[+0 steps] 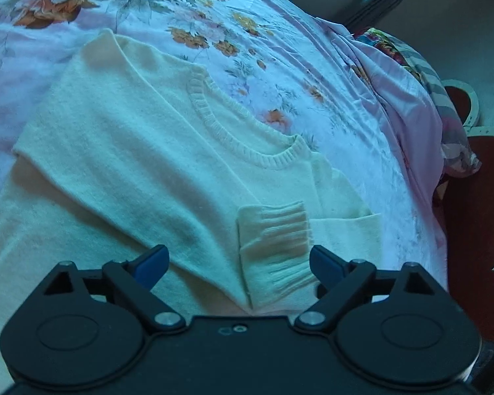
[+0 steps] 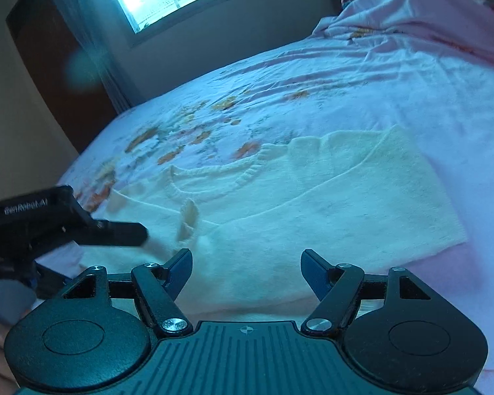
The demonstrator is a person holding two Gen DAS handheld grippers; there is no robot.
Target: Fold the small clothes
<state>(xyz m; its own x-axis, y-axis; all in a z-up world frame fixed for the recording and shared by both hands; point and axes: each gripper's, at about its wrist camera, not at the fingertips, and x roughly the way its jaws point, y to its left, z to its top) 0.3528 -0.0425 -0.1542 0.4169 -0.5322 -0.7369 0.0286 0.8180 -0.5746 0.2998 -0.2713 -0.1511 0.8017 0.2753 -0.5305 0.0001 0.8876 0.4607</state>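
On floral bedsheet (image 1: 280, 42): cream sweater (image 1: 122, 151) flat, sleeves folded in. Soft, floppy knit, light. Grab ribbed cuff (image 1: 275, 247) or hem. Left gripper (image 1: 238, 265), right gripper (image 2: 247, 273) jaws wide apart, holding nothing.

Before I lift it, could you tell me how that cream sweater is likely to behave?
The cream sweater looks a soft knit lying limp on the bedsheet, so it will probably droop. Its folded sleeve cuff may slip loose.
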